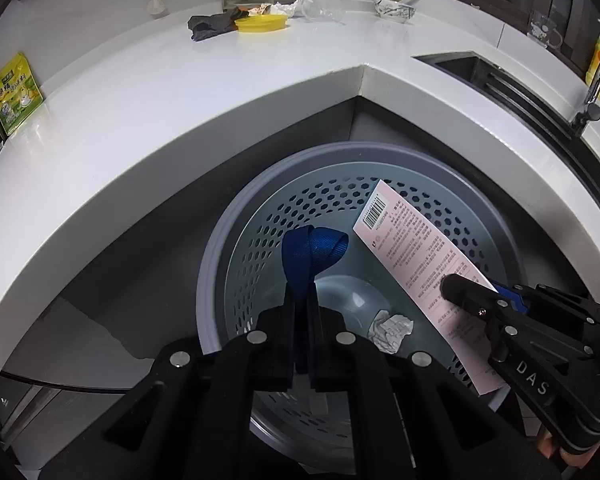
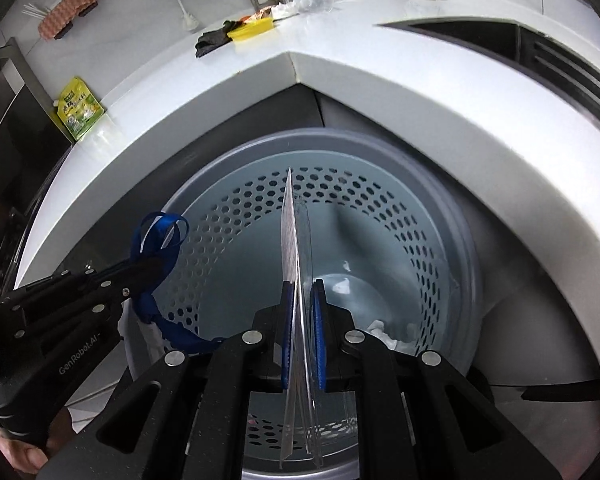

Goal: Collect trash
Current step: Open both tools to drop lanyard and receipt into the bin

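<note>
1. Left gripper (image 1: 302,320): fingers pressed together on a blue ribbon (image 1: 312,252), loop sticking up above the tips, over the bin's 9 o'clock side. In the right wrist view it shows at 8 o'clock (image 2: 146,270), ribbon (image 2: 160,236) looped above and trailing below.
2. Right gripper (image 2: 302,304): pinching a flat printed package (image 2: 292,240) edge-on, blue pads on both faces. From the left wrist view the gripper (image 1: 452,286) comes in at 4 o'clock, clamped mid-length on the pink package (image 1: 412,252), barcode end up and away.
3. Both items are held above the open mouth of the grey perforated bin (image 1: 236,216).
4. Bin bottom: crumpled white paper (image 1: 390,330), toward 5 o'clock of the floor.
5. Bin sits in the inner corner of a white L-shaped counter (image 1: 140,92).
6. Counter, 12 o'clock: yellow lid (image 1: 261,23) touching a dark cloth (image 1: 210,26), wrappers and a clear plastic cup (image 1: 324,6) just beside it.
7. Counter, 9 o'clock: green snack pouch (image 1: 16,94), leaning on the wall.
8. Sink (image 1: 472,66) at 2 o'clock.
</note>
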The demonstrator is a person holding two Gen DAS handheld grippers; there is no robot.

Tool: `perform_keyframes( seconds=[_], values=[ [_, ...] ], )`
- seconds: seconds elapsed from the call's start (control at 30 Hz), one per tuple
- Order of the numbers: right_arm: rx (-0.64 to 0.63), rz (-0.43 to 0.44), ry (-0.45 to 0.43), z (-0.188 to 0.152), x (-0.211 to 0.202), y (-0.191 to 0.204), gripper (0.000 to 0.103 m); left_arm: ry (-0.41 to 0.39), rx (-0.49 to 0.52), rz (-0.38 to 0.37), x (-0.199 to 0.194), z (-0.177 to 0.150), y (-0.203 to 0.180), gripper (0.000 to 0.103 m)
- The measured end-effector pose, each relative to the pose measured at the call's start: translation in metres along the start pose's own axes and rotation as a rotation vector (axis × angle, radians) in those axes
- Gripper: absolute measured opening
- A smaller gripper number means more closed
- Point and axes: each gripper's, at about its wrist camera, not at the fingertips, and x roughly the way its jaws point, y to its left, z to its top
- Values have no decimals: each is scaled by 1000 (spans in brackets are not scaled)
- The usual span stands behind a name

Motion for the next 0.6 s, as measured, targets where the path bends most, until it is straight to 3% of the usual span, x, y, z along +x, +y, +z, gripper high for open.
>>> perform_keyframes(
  seconds=[0.4,0.47,0.53,0.6],
  values=[
    [13,-11,18,3,11,-4,11,30,-22,-3,9,-1,5,8],
    [17,-14,11,3,10,-4,18,32,-32,-2,9,0,8,9],
    [19,-15,-3,3,7,-5,32,28,-38,4,8,0,9,16],
    [19,-20,-13,3,4,-6,33,19,-43,14,6,-1,11,42]
  ],
)
